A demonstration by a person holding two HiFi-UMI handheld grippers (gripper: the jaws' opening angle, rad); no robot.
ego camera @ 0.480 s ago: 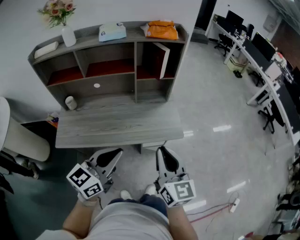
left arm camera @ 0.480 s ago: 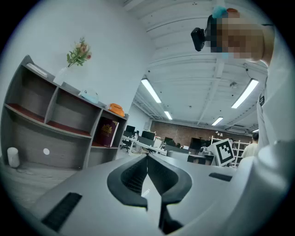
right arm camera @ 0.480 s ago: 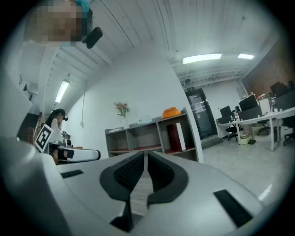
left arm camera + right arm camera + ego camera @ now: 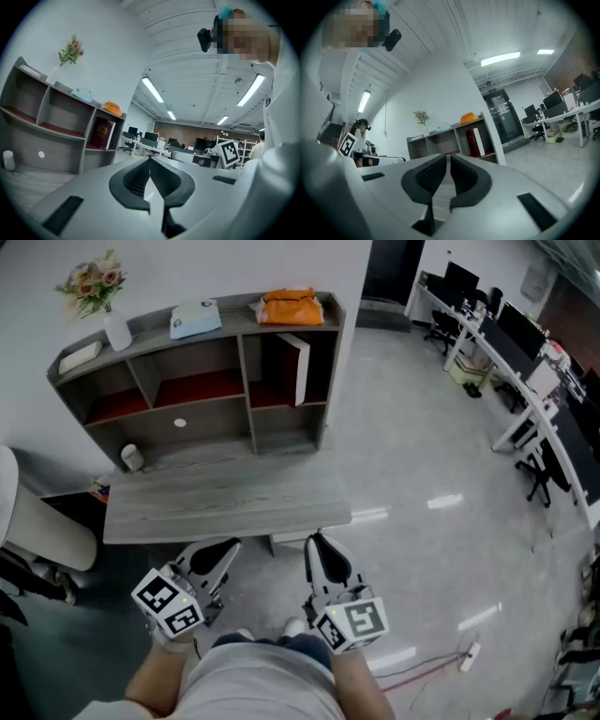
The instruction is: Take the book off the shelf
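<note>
The book (image 4: 292, 367), dark red with a white page edge, stands upright in the upper right compartment of the grey shelf unit (image 4: 192, 381). It also shows in the left gripper view as the book (image 4: 103, 133) and in the right gripper view as the book (image 4: 476, 142). My left gripper (image 4: 221, 547) and right gripper (image 4: 319, 543) hang low in front of my body, short of the desk's near edge and far from the shelf. Both are shut with nothing between their jaws, as seen at the left gripper (image 4: 150, 160) and right gripper (image 4: 448, 158).
A grey desk (image 4: 225, 504) lies between me and the shelf. On top of the shelf are a flower vase (image 4: 114, 326), a pale blue box (image 4: 195, 318) and an orange bag (image 4: 291, 307). A white cup (image 4: 132, 457) stands at the desk's back left. Office desks (image 4: 525, 362) line the right.
The shelf and desk sit slightly further left in the head view. Both grippers stay low and shut in the same place.
</note>
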